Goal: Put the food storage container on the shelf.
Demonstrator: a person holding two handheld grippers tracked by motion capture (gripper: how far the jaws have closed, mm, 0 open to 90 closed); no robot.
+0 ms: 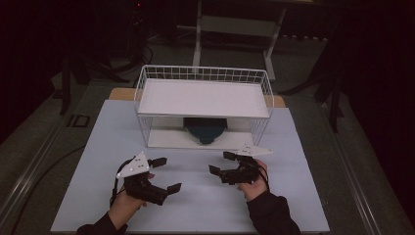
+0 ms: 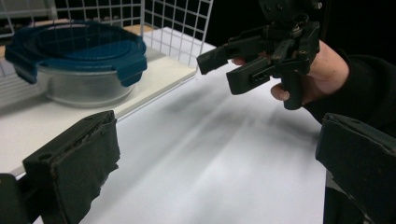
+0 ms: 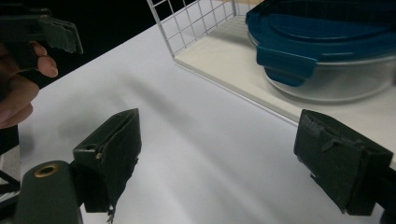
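Observation:
A round glass container with a blue clip lid (image 1: 205,130) (image 2: 77,60) (image 3: 327,51) sits on the lower shelf of a white wire rack (image 1: 203,98). My left gripper (image 1: 166,173) (image 2: 210,154) hovers over the white table, open, nothing between its jaws. My right gripper (image 1: 221,162) (image 3: 219,154) is also open and empty, a little in front of the rack's opening. The two grippers face each other; the right gripper (image 2: 224,65) shows across the table in the left gripper view.
The rack's flat upper shelf (image 1: 203,98) overhangs the container, with wire walls (image 2: 177,28) at the sides. The white tabletop (image 1: 195,196) spreads in front. Dark floor and a table frame (image 1: 235,29) lie beyond.

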